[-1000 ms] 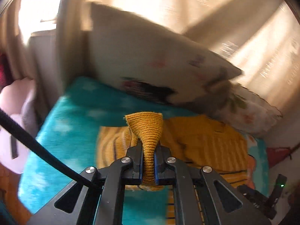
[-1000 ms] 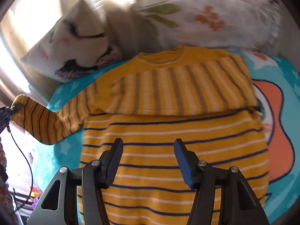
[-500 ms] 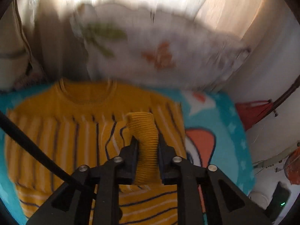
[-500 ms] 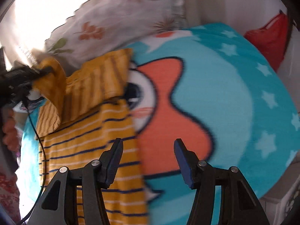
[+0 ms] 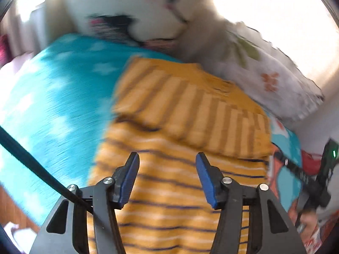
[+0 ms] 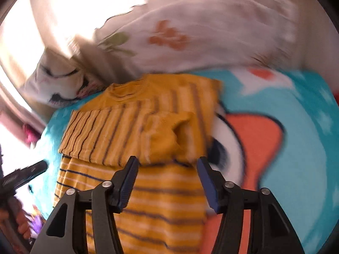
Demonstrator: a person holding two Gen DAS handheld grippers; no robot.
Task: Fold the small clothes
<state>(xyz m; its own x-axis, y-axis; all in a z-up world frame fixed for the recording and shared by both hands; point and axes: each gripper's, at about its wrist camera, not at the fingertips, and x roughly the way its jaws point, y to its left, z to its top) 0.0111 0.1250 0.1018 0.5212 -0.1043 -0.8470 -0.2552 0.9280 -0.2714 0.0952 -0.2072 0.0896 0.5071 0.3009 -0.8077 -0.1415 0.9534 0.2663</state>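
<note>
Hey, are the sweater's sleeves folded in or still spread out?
Folded in. Both sleeves lie across the sweater chest below the collar, one cuff on top, and nothing sticks out over the blanket.

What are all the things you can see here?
sweater: one, mustard yellow with dark stripes, flat on the blanket, both sleeves folded across the chest
blanket: one, turquoise with white stars and an orange cartoon shape, under the sweater
pillows: two, white; cat-face pillow behind the blanket, floral pillow beside it
left gripper: black with blue pads, open over the sweater, jaws have just been opening, nothing between them
right gripper: black with blue pads, open, empty
</note>
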